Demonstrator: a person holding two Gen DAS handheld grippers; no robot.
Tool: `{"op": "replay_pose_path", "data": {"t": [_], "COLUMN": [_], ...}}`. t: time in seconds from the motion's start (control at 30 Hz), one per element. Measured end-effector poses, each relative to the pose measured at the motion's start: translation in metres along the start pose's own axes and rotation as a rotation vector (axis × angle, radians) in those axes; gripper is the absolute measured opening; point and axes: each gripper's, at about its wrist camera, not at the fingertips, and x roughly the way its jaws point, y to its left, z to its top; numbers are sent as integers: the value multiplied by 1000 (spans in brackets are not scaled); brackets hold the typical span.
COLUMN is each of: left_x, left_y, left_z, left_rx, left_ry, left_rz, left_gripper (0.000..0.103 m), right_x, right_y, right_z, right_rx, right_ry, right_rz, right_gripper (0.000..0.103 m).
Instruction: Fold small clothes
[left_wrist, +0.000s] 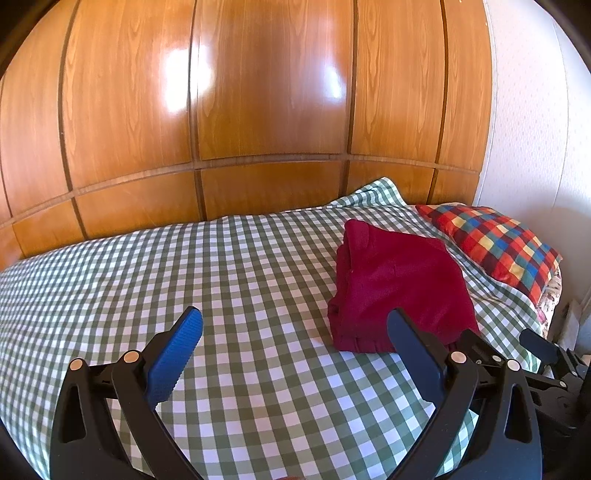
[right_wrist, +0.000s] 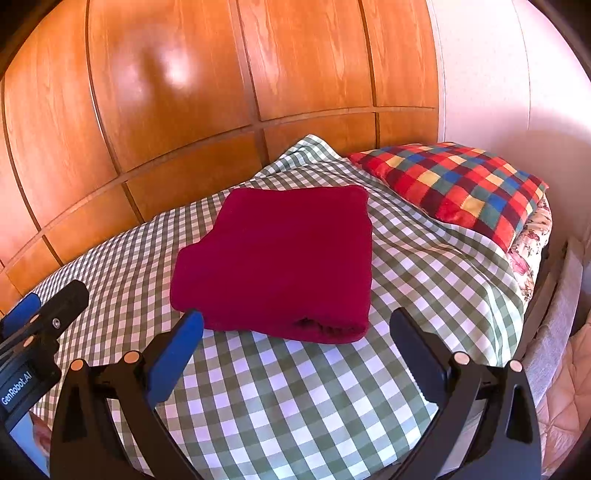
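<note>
A dark red garment (right_wrist: 280, 258) lies folded into a thick rectangle on the green-and-white checked bedspread (right_wrist: 295, 387). It also shows in the left wrist view (left_wrist: 395, 284), to the right. My right gripper (right_wrist: 295, 317) is open and empty, just in front of the garment's near edge. My left gripper (left_wrist: 295, 314) is open and empty, over bare bedspread (left_wrist: 184, 280) left of the garment. The left gripper also shows at the left edge of the right wrist view (right_wrist: 40, 314); the right gripper shows at the right edge of the left wrist view (left_wrist: 546, 354).
A multicoloured checked pillow (right_wrist: 454, 184) lies at the head of the bed, right of the garment. Glossy wooden panels (left_wrist: 258, 110) stand behind the bed. A white wall (right_wrist: 498, 74) is on the right. The bed's right edge (right_wrist: 535, 295) drops off near the pillow.
</note>
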Motion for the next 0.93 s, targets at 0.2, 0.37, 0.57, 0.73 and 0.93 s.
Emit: {"op": "replay_pose_path", "data": {"t": [0.2, 0.37, 0.57, 0.73, 0.93], "left_x": [-1, -2, -3, 6, 23], "left_y": [0, -1, -2, 4, 15], "left_z": [1, 2, 1, 0, -11], "left_rx": [1, 2, 14, -13, -39], "left_ry": [-3, -8, -23, 25, 87], "left_rz": [1, 0, 11, 10, 15], "left_gripper": [99, 99, 99, 99, 99], "right_x": [0, 0, 4, 4, 19], "right_y": [0, 0, 3, 1, -31], "right_z": [0, -1, -3, -2, 15], "right_rx": [-1, 2, -3, 1, 59], "right_ry": [-2, 2, 13, 13, 25], "right_rz": [4, 3, 9, 20, 2], "right_gripper": [101, 101, 101, 101, 101]}}
